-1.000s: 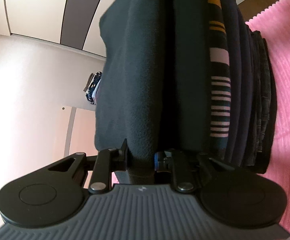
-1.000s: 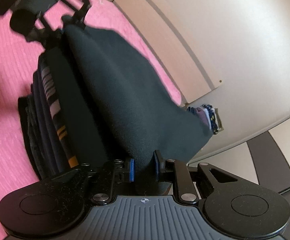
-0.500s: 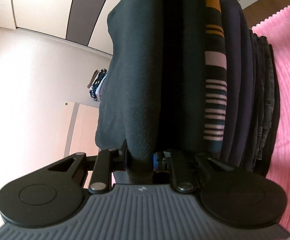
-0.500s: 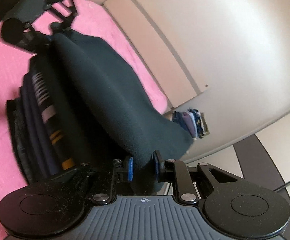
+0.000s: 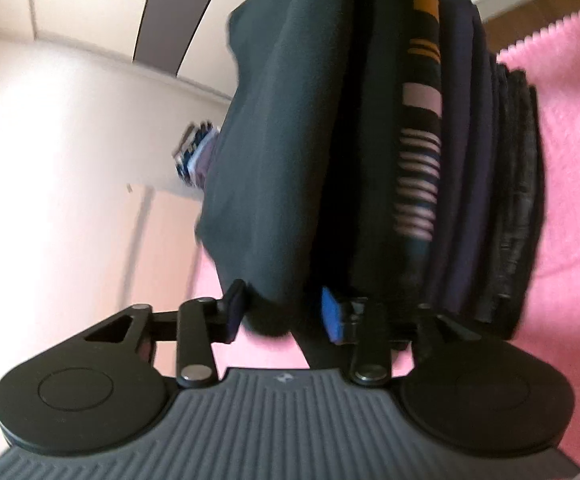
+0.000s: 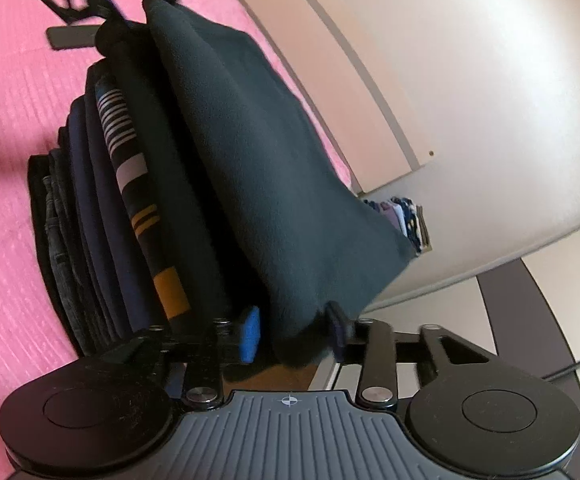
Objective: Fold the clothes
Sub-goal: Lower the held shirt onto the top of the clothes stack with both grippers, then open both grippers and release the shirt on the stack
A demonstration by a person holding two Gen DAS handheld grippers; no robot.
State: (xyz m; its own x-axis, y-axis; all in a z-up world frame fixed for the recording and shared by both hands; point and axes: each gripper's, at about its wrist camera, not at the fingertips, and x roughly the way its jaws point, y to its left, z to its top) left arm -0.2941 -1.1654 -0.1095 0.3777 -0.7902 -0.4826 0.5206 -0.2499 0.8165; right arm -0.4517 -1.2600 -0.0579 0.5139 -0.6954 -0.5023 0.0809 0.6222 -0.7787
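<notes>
A dark teal fleece garment (image 5: pixel 282 140) (image 6: pixel 270 184), folded, lies on top of a stack of folded clothes (image 5: pixel 469 180) (image 6: pixel 102 208) on the pink bedspread (image 5: pixel 569 140). The stack holds a striped piece (image 5: pixel 417 168) (image 6: pixel 130 160), navy items and dark jeans. My left gripper (image 5: pixel 282 314) stands open around one end of the fleece, its jaws spread off the cloth. At the opposite end my right gripper (image 6: pixel 293 330) is open too, with the fleece edge loose between its fingers. The left gripper (image 6: pixel 90 8) also shows blurred at the far end in the right wrist view.
Pink bedspread (image 6: pixel 6 120) surrounds the stack. A pale wooden headboard panel (image 6: pixel 349 80) and a light wall run behind it. A small pile of blue patterned clothes (image 5: pixel 196 152) (image 6: pixel 405 216) sits beyond the fleece. Wardrobe doors (image 5: pixel 170 12) stand further back.
Both grippers were shut on the ends of the fleece; their jaws have now spread apart and let go. The fleece has settled onto the stack.
</notes>
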